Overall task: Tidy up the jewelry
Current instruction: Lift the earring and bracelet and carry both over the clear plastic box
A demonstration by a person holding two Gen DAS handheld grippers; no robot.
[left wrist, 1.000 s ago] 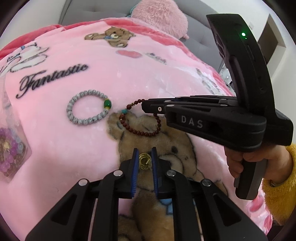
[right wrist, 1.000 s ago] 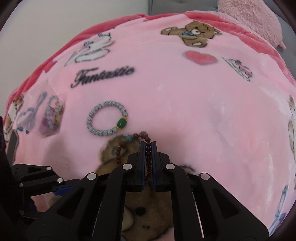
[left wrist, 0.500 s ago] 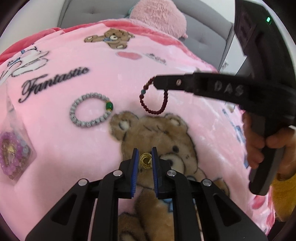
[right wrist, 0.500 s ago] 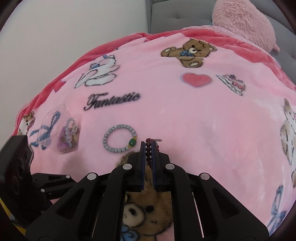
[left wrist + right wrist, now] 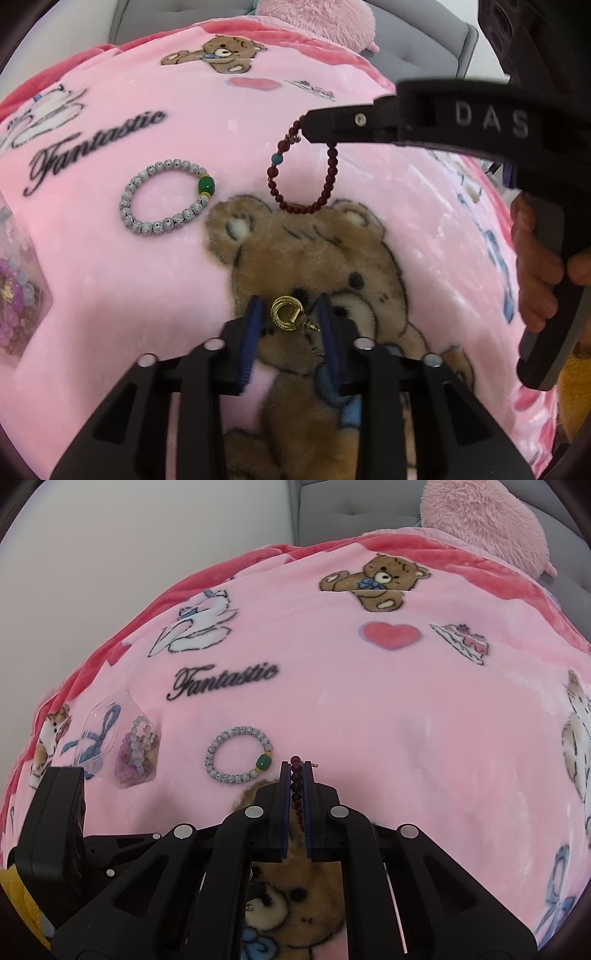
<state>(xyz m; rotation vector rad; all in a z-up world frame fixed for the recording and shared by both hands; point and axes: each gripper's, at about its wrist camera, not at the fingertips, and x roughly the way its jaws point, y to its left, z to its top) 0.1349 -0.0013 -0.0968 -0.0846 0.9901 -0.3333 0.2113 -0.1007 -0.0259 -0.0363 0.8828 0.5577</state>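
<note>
Nearest us, the left gripper has just been opening its jaws; the gold earring lies loose between the blue pads on the pink blanket. Farther on, our right gripper is clamped tight on the dark red bead bracelet, which hangs clear of the blanket. To its left lies the grey bead bracelet, and at far left a clear pouch of purple beads.
</note>
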